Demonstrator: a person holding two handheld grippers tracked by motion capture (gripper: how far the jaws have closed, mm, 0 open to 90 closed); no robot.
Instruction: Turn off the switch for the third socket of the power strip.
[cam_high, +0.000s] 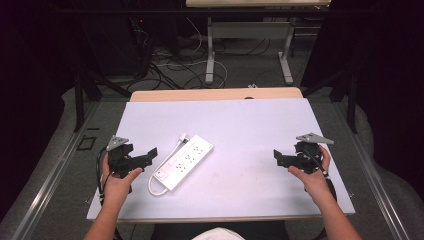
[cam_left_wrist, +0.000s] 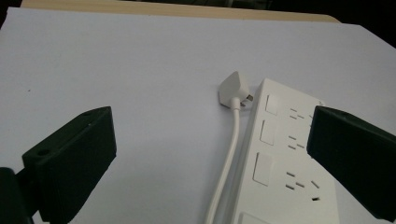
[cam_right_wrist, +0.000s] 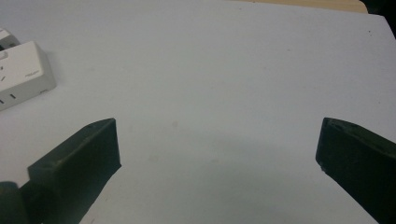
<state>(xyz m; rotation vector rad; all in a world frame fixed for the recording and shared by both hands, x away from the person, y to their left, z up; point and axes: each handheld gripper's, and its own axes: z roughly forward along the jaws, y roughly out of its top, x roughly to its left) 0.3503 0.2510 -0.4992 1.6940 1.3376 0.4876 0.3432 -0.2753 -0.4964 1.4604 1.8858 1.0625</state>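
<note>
- Centrally, one white power strip (cam_high: 184, 161) lies flat and slanted on the table (cam_high: 250, 125), left of the middle — a long, hard plastic block with rounded corners.
- Its face carries rows of slotted sockets beside square rocker switches; three switches show in the left gripper view.
- One smooth white cable (cam_left_wrist: 229, 158) runs along the strip's side to a single wedge-shaped plug (cam_left_wrist: 234, 90), lying just beside the strip's end.
- Two matte black grippers, each with two blocky jaws: the left gripper (cam_high: 148, 155) sits just beside the strip, jaws spread wide, nothing between them.
- Well apart, the right gripper (cam_high: 279, 157) hovers over bare tabletop — jaws equally wide, empty.
- One pale, smooth sheet covers the tan wooden tabletop.
</note>
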